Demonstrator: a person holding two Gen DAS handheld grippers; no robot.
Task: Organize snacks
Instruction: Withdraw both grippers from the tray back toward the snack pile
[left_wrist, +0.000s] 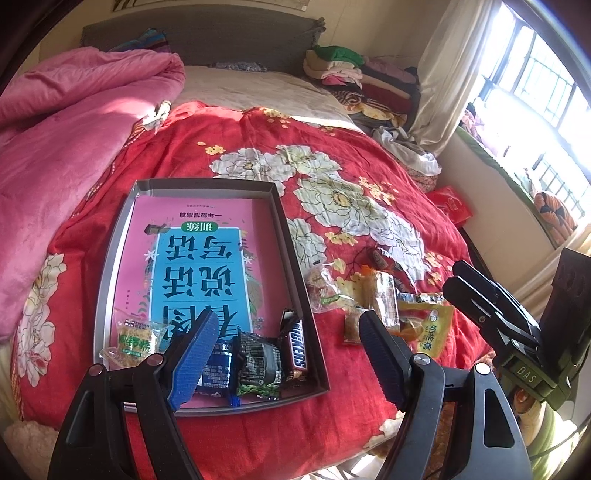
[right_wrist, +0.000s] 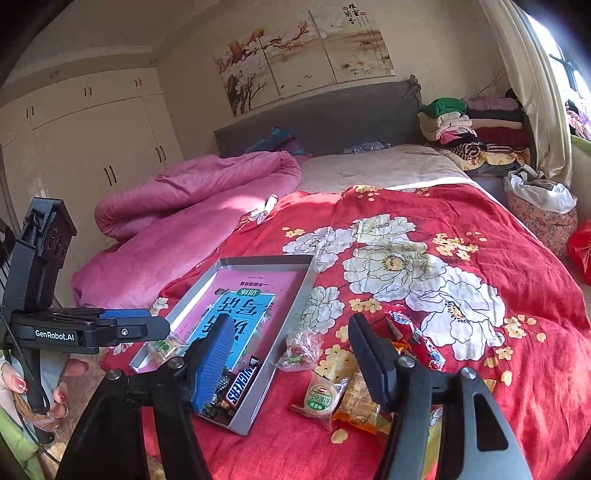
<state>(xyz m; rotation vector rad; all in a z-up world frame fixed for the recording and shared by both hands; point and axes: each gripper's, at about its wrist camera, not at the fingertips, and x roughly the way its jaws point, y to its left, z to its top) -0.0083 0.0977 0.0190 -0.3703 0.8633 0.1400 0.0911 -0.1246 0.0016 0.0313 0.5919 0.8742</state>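
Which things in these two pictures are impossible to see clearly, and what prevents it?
- Blue packet in the tray, left wrist view: partly behind a gripper finger, label unreadable.
- Snickers bar, right wrist view: its near end is behind a finger.
- Loose snack pile on the red bedspread, left wrist view: overlapping wrappers, count unclear.
- Book: title partly covered.

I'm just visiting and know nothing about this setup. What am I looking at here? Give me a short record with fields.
Place: bed with a red floral quilt
Container: shallow grey tray with a pink book lying in it
In tray: Snickers bar, dark green packet, blue packet, pale green cracker pack
Outside tray: loose snacks on the quilt to its right
Left gripper: open, empty, above the tray's near end
Right gripper: open, empty, above the tray's right edge and the loose snacks
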